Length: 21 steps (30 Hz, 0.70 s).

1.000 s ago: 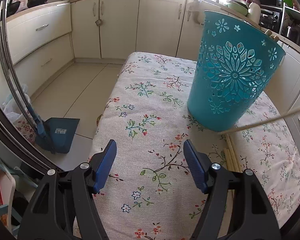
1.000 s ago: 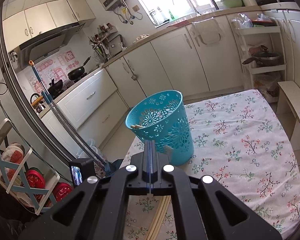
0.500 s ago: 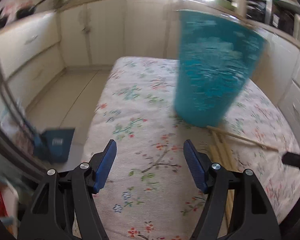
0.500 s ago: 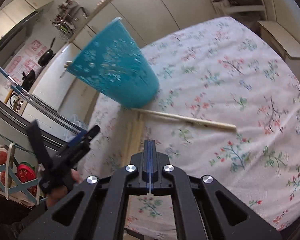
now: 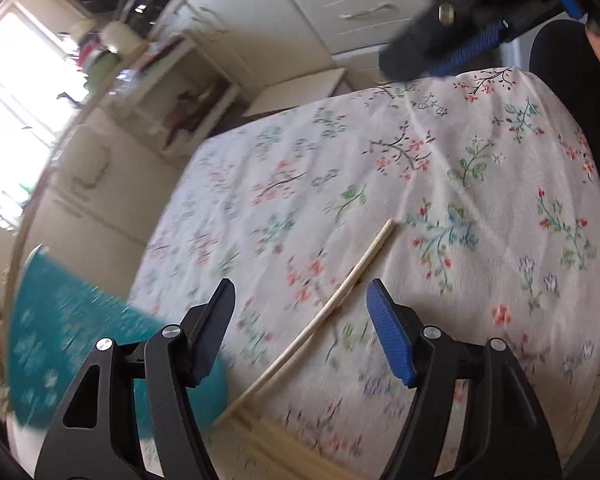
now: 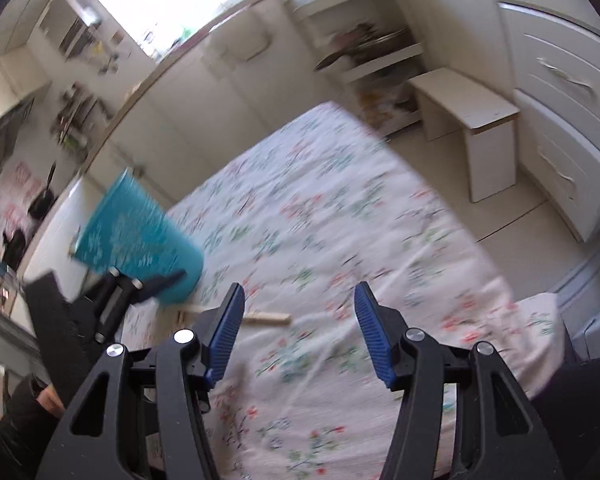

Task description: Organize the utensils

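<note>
Stretching across nearly both views is the table [image 5: 500,208], draped in its flowered cloth, and that's the stage for this tidy-up. Next in size, the teal basket [image 6: 140,236], a perforated plastic bin, sits toward the table's far left edge as the right wrist camera sees it; it looks like the collecting bin, parked within reach of both hands. Something pale pokes out at its rim, too blurred to name.

Now the tools. The left gripper [image 5: 300,332] hangs over the cloth, jaws apart, having just eased in slightly, nothing pinched between them. The right gripper [image 6: 298,328] has just sprung apart, and its jaws are empty too. It points down at the cloth, which reads like a reach for the next pickup.

And the small stuff: one loose chopstick [image 5: 332,300] lies flat on the cloth, slanting away from the basket's base. In the left view it passes up between the left jaws, though nothing presses on it. More pale sticks [image 5: 276,436] lie bunched near the lower edge of the left view, beside the basket. My read is that the loose one is the next target, lying crosswise and free of the bundle, so either hand could take it.
</note>
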Tool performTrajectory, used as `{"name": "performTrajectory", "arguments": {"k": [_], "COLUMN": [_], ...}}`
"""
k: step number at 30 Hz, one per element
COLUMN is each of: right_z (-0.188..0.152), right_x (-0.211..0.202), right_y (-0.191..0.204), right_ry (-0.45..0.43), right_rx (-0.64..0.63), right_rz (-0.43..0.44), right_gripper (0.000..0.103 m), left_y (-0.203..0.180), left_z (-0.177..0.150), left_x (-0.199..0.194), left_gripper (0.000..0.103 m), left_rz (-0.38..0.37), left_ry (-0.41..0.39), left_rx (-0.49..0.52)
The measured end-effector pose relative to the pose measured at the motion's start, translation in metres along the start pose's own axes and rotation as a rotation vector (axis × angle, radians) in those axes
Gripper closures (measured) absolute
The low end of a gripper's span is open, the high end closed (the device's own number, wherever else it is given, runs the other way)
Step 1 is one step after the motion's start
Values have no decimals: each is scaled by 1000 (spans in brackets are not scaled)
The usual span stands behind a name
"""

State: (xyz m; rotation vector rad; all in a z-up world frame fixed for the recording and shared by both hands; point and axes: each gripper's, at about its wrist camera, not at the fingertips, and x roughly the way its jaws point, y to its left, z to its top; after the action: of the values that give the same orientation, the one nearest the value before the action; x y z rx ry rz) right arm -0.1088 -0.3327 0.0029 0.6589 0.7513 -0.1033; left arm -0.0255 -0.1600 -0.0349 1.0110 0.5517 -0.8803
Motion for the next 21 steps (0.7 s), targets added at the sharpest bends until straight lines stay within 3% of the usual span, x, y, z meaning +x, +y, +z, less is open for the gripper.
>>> {"name": "performTrajectory", "arguments": {"k": [3,7,14,15,21], "right_z": [4,4,6,6,5], "right_x": [-3,8,11,10,9], "right_y": [-27,-46,-49,-49,-50], "right_ry": [-45,-22,-31,-32,-33], "right_rx": [92,193,198,200,194], "right_rz": [-3,29,43,44,41], "right_gripper": [47,47,46,46,46], "left_y": [7,12,28,34,70], "left_z": [17,30,39,40,44], "left_x": [22,36,55,54,21], "left_gripper": [64,93,99,103,103], "left_rz": [-136,-253,-194,-188,-108], "left_ry": [30,43,126,127,83], "left_rx": [-11,-43,-118,-133,-236]}}
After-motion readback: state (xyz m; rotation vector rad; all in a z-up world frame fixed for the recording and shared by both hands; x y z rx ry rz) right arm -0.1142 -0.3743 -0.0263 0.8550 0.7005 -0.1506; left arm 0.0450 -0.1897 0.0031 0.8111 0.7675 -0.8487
